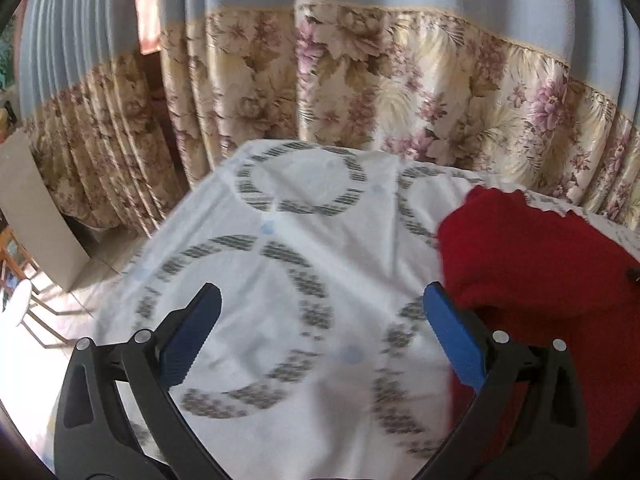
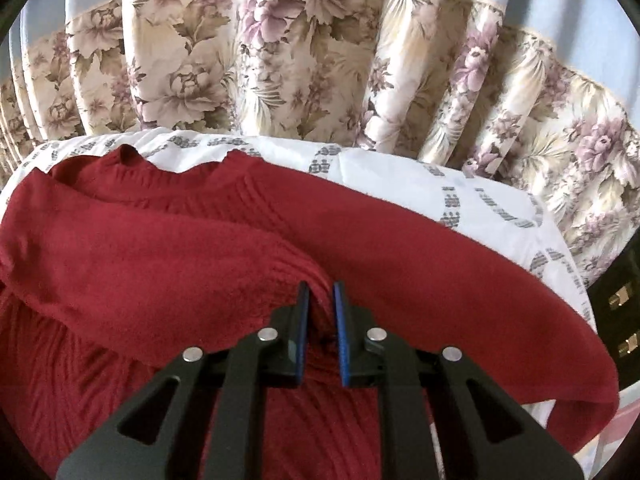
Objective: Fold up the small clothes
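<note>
1. Right gripper [image 2: 319,288] is pinched on a fold of the red sweater [image 2: 160,248], likely to carry that sleeve across the body.
2. Left gripper [image 1: 322,300], spread and empty, hovers over the patterned sheet [image 1: 320,216] beside the sweater.

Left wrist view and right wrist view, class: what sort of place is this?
Probably a home room, perhaps a bedroom. A white sheet with grey rings covers a soft surface, floral curtains hang behind it, and a red sweater lies on top.

Floral curtain [image 1: 400,92] behind ring-patterned white sheet [image 1: 280,280].
</note>
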`<state>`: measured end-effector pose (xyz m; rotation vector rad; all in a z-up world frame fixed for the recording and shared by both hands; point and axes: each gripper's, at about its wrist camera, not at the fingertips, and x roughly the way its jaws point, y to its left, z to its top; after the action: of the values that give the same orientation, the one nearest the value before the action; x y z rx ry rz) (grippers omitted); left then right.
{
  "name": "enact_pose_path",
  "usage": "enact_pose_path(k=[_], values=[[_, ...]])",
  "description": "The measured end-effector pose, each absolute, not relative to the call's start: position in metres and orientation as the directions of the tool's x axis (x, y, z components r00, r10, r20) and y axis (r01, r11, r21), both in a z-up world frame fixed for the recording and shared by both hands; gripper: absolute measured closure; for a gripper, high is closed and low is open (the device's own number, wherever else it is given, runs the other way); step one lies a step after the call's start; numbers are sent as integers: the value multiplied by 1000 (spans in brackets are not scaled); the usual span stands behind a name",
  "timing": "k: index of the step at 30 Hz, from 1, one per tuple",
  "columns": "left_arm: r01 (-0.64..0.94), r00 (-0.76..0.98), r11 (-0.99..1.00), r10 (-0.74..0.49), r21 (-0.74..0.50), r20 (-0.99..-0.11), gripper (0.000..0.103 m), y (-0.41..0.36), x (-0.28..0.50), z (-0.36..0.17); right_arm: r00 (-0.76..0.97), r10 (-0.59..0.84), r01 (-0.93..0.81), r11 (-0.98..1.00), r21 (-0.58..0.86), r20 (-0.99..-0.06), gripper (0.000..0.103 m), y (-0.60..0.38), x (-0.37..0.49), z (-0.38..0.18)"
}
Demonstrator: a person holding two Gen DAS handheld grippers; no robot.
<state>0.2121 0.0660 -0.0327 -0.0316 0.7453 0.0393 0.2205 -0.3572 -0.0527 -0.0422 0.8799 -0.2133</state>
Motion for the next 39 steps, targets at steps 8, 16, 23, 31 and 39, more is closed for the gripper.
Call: enact_pose_path(k=[8,16,23,31,39], values=[[2,752,993,76,117,-655,3,6,246,-16,645,-149,173,984,-47,-749,91,-371,206,-40],[-4,720,991,93,130,-687,3,-12,294,-18,494,-80,-22,994,-104,-866,91,-377,191,-39],[-48,718,990,128,135,-684,3,-8,313,-12,410,-270,81,962,-260,-871,97,-417,181,-49],[-18,727,986,125,163,-675,3,-30,318,-15,563,-103,98,993,-58,-820,49,-424,183,-30],[-10,728,987,116,158,-676,4,-42,335,-18,614,-92,91,995,-45,-784,39,-406,192,-25]])
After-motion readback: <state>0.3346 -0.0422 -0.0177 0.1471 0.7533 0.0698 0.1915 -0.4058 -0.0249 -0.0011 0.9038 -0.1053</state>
